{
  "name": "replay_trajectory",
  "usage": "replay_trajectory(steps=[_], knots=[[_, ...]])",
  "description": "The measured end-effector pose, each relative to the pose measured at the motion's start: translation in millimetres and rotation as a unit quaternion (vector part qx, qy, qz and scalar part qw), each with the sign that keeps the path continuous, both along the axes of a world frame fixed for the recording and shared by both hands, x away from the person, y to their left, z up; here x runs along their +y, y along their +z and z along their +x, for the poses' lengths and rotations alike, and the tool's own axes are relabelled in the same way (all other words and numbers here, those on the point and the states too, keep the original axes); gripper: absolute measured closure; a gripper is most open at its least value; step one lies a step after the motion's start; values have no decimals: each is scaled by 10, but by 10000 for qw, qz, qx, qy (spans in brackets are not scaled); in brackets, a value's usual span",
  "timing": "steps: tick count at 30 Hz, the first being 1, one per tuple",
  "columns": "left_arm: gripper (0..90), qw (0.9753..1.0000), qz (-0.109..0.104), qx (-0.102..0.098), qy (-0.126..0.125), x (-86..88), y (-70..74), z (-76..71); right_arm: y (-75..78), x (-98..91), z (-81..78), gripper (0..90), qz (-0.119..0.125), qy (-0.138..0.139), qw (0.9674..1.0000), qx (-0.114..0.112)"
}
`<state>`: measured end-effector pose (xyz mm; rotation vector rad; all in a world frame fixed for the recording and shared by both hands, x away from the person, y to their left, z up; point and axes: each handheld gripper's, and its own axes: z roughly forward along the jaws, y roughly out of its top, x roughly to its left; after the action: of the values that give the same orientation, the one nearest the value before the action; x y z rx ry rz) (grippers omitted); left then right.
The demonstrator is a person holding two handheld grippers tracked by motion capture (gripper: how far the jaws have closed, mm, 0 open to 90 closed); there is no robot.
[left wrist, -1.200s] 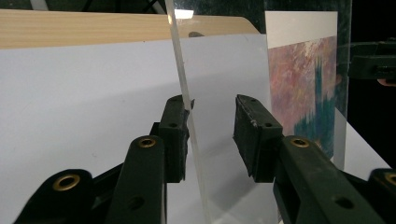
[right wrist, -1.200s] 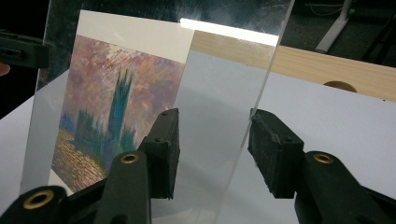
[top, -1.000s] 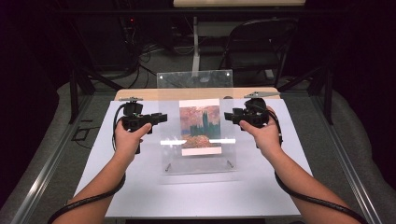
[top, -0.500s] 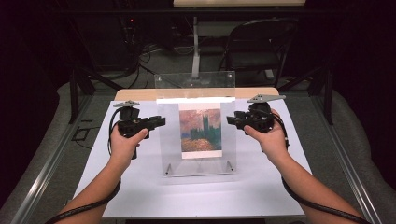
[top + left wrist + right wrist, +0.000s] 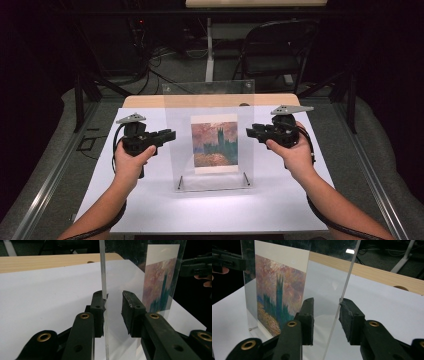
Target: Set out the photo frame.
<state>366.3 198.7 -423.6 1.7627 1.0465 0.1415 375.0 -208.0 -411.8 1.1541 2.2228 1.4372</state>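
Observation:
A clear acrylic panel (image 5: pixel 210 117) stands upright on the white sheet (image 5: pixel 280 200), with a painting print (image 5: pixel 215 145) of towers under a pink sky on it. My left gripper (image 5: pixel 170 135) is at the panel's left edge and my right gripper (image 5: pixel 250 131) at its right edge. In the left gripper view the panel edge (image 5: pixel 102 270) rests against one pad while the other stands apart, so the gripper (image 5: pixel 113 296) is open. In the right gripper view the edge (image 5: pixel 347 277) runs between the spread jaws of the open gripper (image 5: pixel 325 303), beside the print (image 5: pixel 279 295).
A second clear panel (image 5: pixel 207 92) stands at the back of the wooden table (image 5: pixel 150 101). Two small metal pins (image 5: pixel 180 182) show at the front panel's base. A chair (image 5: pixel 280 50) and cables lie beyond the table, and metal rails run along both sides.
The panel with the print has gone from tilted back and low to upright on the sheet. Both hands rose slightly with it and stay at its side edges.

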Motion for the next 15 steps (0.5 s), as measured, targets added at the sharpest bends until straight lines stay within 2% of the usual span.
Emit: replay_trajectory(steps=[8, 15], knots=[[716, 9999, 8, -73, -72, 7, 17, -131, 19, -13, -142, 647, -15, 79, 9999, -76], [709, 9998, 36, -139, -144, 8, 26, -234, 9, -45, -244, 646, 157, 138, 9998, -77]])
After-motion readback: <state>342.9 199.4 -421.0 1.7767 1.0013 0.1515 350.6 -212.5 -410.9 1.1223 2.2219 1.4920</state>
